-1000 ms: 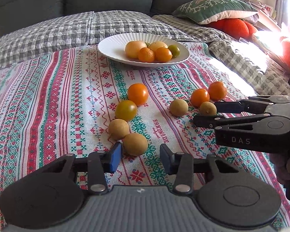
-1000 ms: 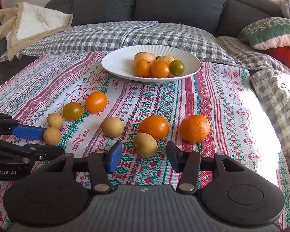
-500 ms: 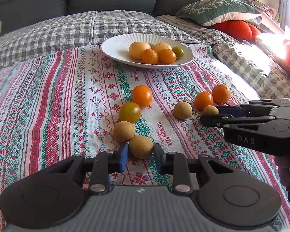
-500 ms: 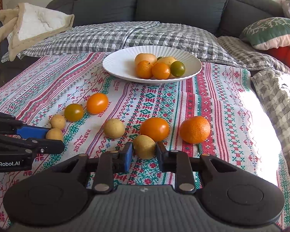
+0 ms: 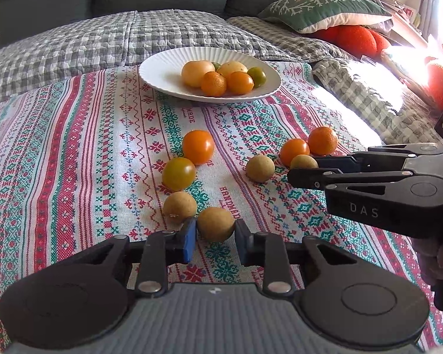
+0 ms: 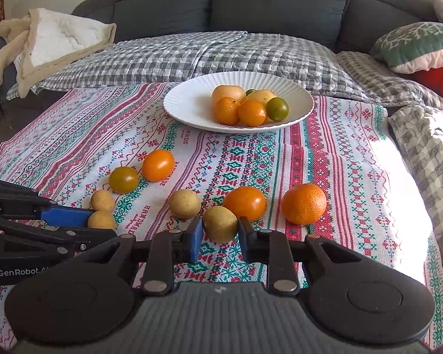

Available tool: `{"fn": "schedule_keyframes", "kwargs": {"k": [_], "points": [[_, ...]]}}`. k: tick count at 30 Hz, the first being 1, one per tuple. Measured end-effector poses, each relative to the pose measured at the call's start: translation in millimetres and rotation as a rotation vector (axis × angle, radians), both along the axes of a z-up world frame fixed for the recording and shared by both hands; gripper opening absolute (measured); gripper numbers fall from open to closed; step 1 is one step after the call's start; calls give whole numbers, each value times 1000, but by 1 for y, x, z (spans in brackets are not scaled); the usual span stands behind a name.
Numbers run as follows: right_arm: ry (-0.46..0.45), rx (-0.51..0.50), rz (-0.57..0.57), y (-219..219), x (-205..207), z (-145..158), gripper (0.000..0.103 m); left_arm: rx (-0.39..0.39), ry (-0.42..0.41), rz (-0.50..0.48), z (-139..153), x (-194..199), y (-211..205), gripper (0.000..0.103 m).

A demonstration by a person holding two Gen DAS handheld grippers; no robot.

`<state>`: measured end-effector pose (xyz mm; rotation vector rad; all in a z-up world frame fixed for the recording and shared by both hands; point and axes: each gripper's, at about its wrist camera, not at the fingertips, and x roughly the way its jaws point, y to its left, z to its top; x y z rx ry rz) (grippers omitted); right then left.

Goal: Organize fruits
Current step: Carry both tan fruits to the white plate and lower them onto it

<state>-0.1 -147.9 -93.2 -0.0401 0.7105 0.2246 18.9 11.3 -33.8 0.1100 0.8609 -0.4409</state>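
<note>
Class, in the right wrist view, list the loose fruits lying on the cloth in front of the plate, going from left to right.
Two tan fruits stacked at the same spot → green tomato → orange tomato → tan fruit → gripped tan fruit → orange tomato → mandarin.

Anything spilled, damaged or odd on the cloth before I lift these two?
Nothing stands out. The white plate sits level with its fruit piled inside, and the loose fruits lie whole on the patterned cloth. The left gripper and right gripper are each shut squarely on a tan fruit.
</note>
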Motion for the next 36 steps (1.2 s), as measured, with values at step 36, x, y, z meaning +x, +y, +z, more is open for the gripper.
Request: {"fn": "schedule_keyframes", "kwargs": {"k": [36], "points": [[2, 153, -111, -28, 67, 47, 23, -106, -36, 49, 44, 58, -12, 22]]}}
